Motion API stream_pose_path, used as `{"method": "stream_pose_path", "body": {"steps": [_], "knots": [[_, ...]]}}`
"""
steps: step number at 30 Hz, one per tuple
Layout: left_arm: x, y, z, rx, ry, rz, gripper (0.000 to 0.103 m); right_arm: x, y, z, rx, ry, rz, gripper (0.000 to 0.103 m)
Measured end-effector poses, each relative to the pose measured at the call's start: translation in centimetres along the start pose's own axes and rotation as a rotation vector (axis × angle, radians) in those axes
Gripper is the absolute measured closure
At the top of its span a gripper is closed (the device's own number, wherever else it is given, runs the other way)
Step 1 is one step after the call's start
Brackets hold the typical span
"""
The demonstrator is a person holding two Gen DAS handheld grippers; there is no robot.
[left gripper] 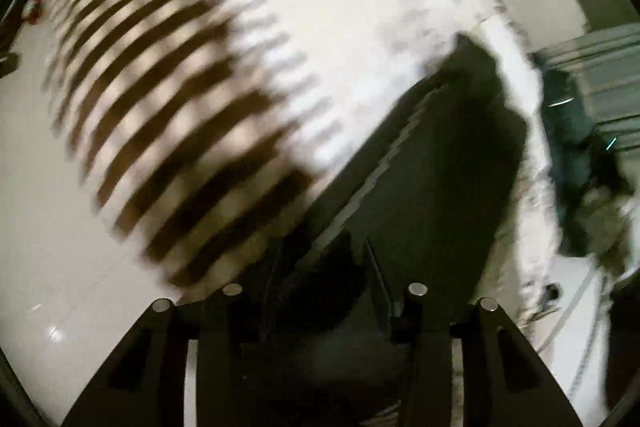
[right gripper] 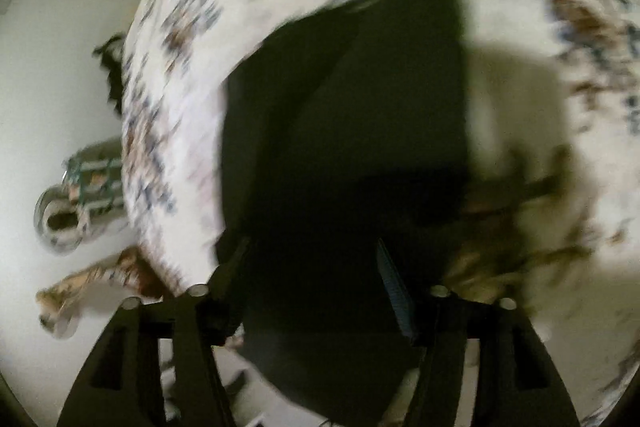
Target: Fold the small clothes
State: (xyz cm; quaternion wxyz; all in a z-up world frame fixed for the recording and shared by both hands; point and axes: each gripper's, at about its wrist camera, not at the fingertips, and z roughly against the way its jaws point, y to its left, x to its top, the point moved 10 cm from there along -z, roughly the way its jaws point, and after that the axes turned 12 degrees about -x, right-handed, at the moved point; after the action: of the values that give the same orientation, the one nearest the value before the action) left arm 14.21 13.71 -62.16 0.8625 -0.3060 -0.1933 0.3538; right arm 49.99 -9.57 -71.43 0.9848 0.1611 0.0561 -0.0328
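Your left gripper (left gripper: 320, 267), jaws spread w/ nothing pinched, hangs over a dark, flat-lying small garment (left gripper: 440, 147) beside a brown-and-cream striped cloth (left gripper: 172, 115). Your right gripper (right gripper: 312, 259), also spread and empty, hovers above the same dark piece on the white patterned spread (right gripper: 176, 99), prob. let go to lie flat.

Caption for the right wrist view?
Blurred: black garment lying on white patterned cloth, right gripper above it.

White tabletop (left gripper: 48, 227) under striped garment (left gripper: 180, 131) and patterned cloth (right gripper: 168, 107).
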Motion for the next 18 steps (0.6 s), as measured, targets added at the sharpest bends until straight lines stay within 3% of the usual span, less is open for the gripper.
{"method": "stream_pose_path", "body": {"steps": [2,5,9,11,16,17,18], "knots": [[3.9,-2.8,-1.8,-0.067,-0.016,-0.047,0.029,2.2,-3.0,-0.2,0.012,-0.038,-0.038,0.030],[10.6,-8.0,-7.1,-0.143,-0.008,-0.141,0.028,5.5,-6.1,-1.5,0.067,-0.066,-0.105,0.025],[17.8,-13.7,-15.2,-0.198,0.063,-0.230,0.028,8.2,-6.8,-4.2,0.175,-0.083,-0.170,0.025],[20.6,-15.7,-19.4,-0.175,0.106,-0.258,0.028,9.1,-6.5,-5.1,0.230,-0.085,-0.190,0.025],[22.3,-19.2,-25.5,-0.150,0.213,-0.335,0.030,11.3,-5.9,-6.9,0.300,-0.075,-0.208,0.025],[22.6,-19.6,-25.7,-0.146,0.187,-0.359,0.060,11.7,-5.9,-7.2,0.302,-0.071,-0.206,0.025],[22.6,-19.7,-25.7,-0.151,0.175,-0.375,0.090,11.8,-5.9,-7.2,0.302,-0.078,-0.207,0.033]]}}
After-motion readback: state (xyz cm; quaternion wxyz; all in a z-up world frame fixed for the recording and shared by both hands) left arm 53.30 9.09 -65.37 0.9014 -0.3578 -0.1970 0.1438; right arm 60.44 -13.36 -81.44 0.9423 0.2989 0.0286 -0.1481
